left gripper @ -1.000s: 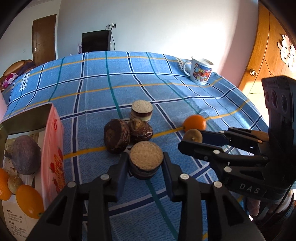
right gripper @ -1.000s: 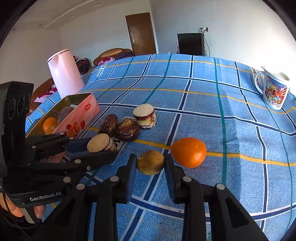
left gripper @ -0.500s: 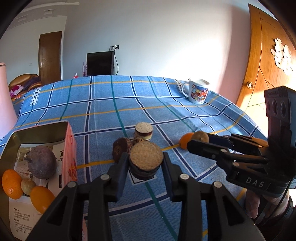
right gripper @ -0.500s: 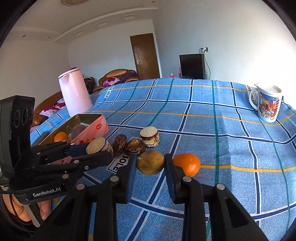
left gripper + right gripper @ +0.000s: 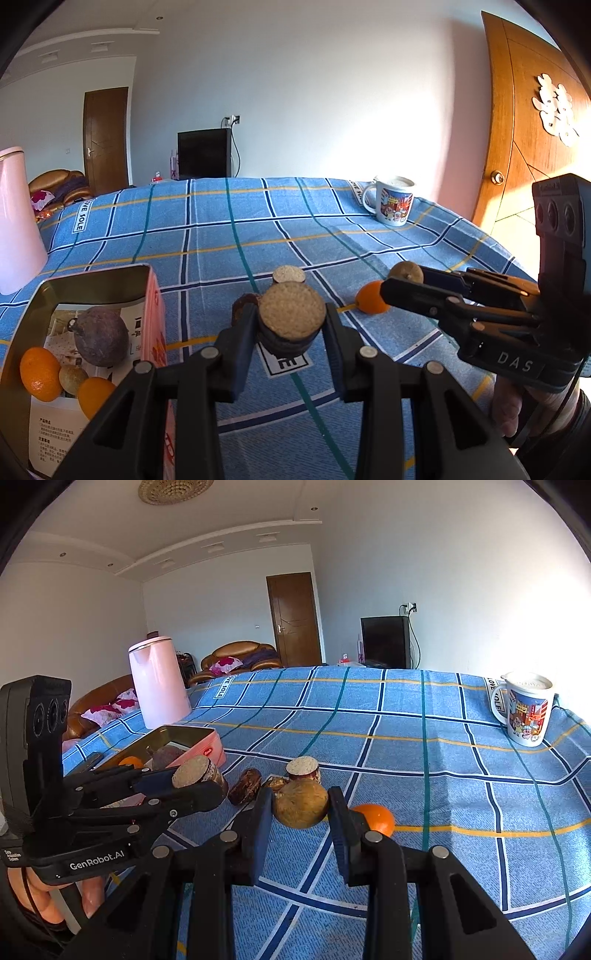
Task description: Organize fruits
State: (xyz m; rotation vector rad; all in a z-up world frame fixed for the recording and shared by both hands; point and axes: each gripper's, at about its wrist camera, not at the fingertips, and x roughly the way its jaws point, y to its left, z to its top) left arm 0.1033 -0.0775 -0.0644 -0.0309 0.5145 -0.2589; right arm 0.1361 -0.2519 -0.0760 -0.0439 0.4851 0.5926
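Observation:
My left gripper [image 5: 291, 328] is shut on a cut dark fruit half with a tan face [image 5: 292, 312], held above the blue checked cloth; it also shows in the right wrist view [image 5: 195, 771]. My right gripper [image 5: 301, 805] is shut on a round brownish fruit [image 5: 301, 803], also lifted; it also shows in the left wrist view [image 5: 405, 272]. An orange [image 5: 375, 818] lies on the cloth behind it. Another cut half [image 5: 303, 770] and dark fruits [image 5: 245, 786] lie mid-table. A pink tin box [image 5: 92, 291] at the left holds oranges [image 5: 40, 373] and a dark purple fruit [image 5: 100, 342].
A pink kettle [image 5: 157, 681] stands at the far left of the table. A printed mug [image 5: 526, 712] stands at the far right edge. A wooden door [image 5: 532, 122] is to the right of the table.
Both grippers have risen from the cloth with their fruits held. The views now tilt up and show more of the room.

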